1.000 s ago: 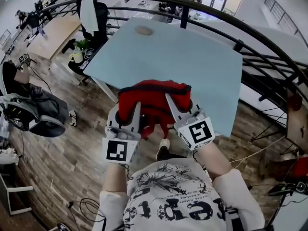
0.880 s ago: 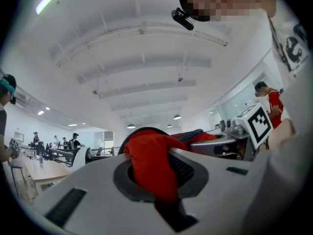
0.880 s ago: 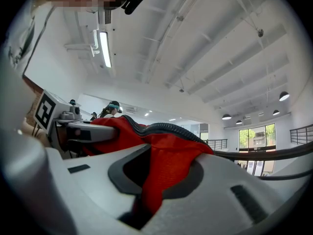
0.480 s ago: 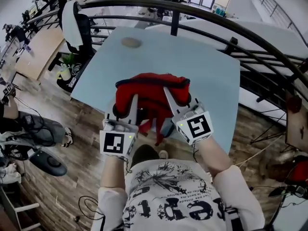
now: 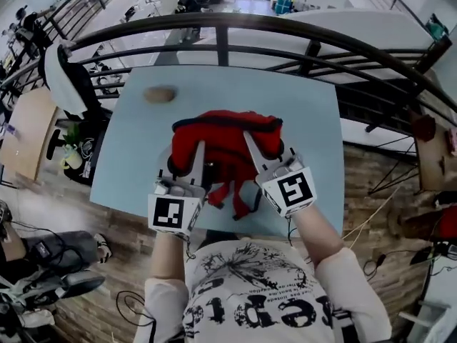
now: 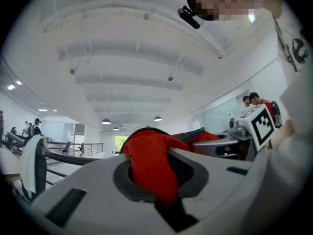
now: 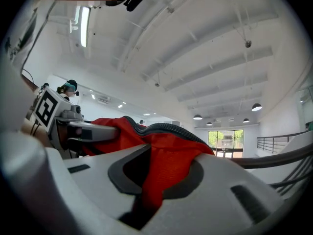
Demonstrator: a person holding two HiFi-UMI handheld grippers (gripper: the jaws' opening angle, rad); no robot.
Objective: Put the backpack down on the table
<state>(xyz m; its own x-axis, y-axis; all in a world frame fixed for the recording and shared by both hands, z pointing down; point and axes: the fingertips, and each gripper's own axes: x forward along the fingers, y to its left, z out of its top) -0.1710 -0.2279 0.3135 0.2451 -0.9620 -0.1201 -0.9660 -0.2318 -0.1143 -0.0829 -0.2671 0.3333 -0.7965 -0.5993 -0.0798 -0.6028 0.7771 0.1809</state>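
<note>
The red backpack (image 5: 226,136) hung between the two grippers, pinched at its upper edge on each side. The left gripper (image 5: 187,161) had its jaws drawn narrow on a fold of red fabric, which showed bunched between them in the left gripper view (image 6: 152,166). The right gripper (image 5: 260,157) was clamped the same way on the other side, with the cloth filling its jaws in the right gripper view (image 7: 165,166). The backpack's long axis ran straight across from one gripper to the other, so neither hand was nearer; each carried one end. Both grippers pointed about level, out over the pale blue desk (image 5: 308,113), which lay below and ahead of them. The bulk of the backpack sat just in front of the jaws, above the near half of the desk. Its straps (image 5: 240,200) dangled back toward the person, close to the desk's near edge. Whether the bottom touched the desk could not be told from these views. Judging by that, the coming move looked like a plain lowering, with both hands sinking together so the load would land flat. The backpack was the only container in sight, and nothing showed what it held. A small brown lump (image 5: 160,94) lay well ahead and to the left of the left gripper, clear of the landing spot, and a dark railing (image 5: 223,24) curved beyond the desk's far edge.
</note>
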